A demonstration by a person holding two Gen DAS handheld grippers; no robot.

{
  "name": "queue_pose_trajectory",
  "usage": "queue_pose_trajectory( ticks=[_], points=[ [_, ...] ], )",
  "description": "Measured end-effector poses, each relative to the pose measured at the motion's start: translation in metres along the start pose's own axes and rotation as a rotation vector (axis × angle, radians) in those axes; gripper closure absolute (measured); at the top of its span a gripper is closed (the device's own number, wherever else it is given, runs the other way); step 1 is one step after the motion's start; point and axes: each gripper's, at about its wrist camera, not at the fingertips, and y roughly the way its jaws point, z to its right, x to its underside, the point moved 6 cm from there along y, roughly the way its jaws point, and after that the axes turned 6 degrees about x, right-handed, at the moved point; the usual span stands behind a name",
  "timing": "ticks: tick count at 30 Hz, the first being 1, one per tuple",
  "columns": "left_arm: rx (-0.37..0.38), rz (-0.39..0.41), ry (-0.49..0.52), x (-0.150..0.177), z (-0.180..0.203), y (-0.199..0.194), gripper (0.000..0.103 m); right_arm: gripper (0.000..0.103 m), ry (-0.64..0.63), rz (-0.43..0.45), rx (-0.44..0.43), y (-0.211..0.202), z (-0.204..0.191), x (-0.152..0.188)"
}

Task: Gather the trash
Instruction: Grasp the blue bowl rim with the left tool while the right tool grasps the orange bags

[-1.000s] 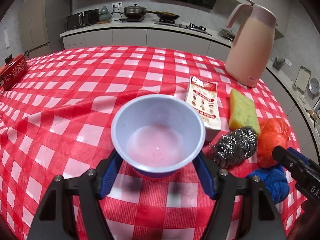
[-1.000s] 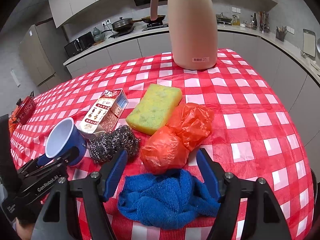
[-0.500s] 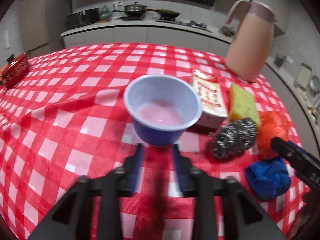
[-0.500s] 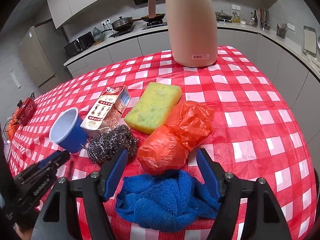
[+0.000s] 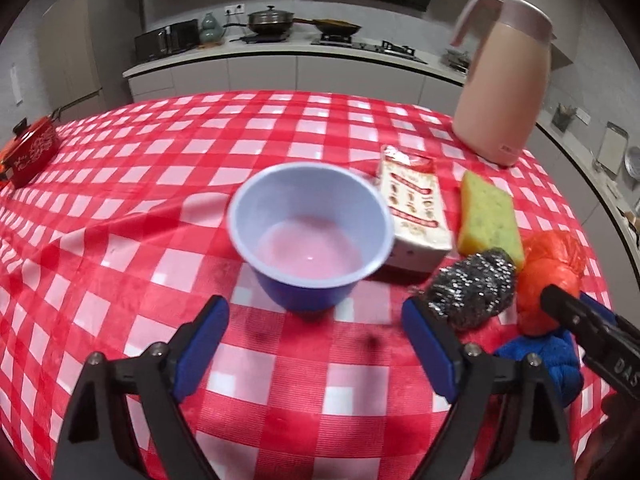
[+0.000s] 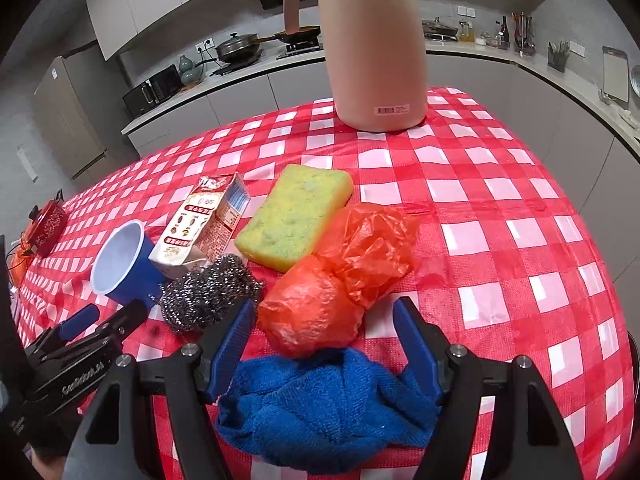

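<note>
A blue cup (image 5: pixel 310 236) stands upright on the red checked tablecloth, just beyond my open, empty left gripper (image 5: pixel 314 318). It also shows in the right wrist view (image 6: pixel 120 266). A crumpled milk carton (image 5: pixel 414 212) lies to its right, then a yellow sponge (image 5: pixel 488 216), a steel scourer (image 5: pixel 474 286) and an orange plastic bag (image 6: pixel 340 280). My right gripper (image 6: pixel 324 322) is open, its fingers on either side of the near end of the orange bag, above a blue cloth (image 6: pixel 328 404).
A tall pink thermos jug (image 6: pixel 374 44) stands at the far side of the table. A small red pot (image 5: pixel 28 150) sits at the far left edge. The table's right edge (image 6: pixel 600 240) is close to the bag.
My left gripper let go of the blue cup, drew back, shut, then opened again. The cup now stands free. My right gripper edged forward toward the orange bag.
</note>
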Motion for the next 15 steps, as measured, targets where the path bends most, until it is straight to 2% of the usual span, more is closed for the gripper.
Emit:
queue_pose_trajectory(
  ticks=[9, 10, 11, 12, 15],
  points=[
    [0.016, -0.013, 0.005, 0.001, 0.007, 0.001, 0.014, 0.031, 0.009, -0.023, -0.017, 0.012, 0.0, -0.001],
    [0.017, -0.012, 0.006, 0.001, 0.007, 0.001, 0.014, 0.033, 0.01, -0.022, -0.018, 0.013, 0.0, -0.001],
    [0.018, -0.012, 0.008, 0.002, 0.008, 0.0, 0.014, 0.047, 0.014, -0.021, -0.029, 0.013, 0.001, -0.001],
    [0.017, -0.011, 0.008, 0.002, 0.008, 0.0, 0.014, 0.057, 0.015, -0.022, -0.034, 0.014, 0.0, -0.001],
    [0.013, -0.013, 0.002, 0.003, 0.008, 0.0, 0.014, 0.063, -0.002, -0.017, -0.034, 0.013, -0.001, -0.002]
  ],
)
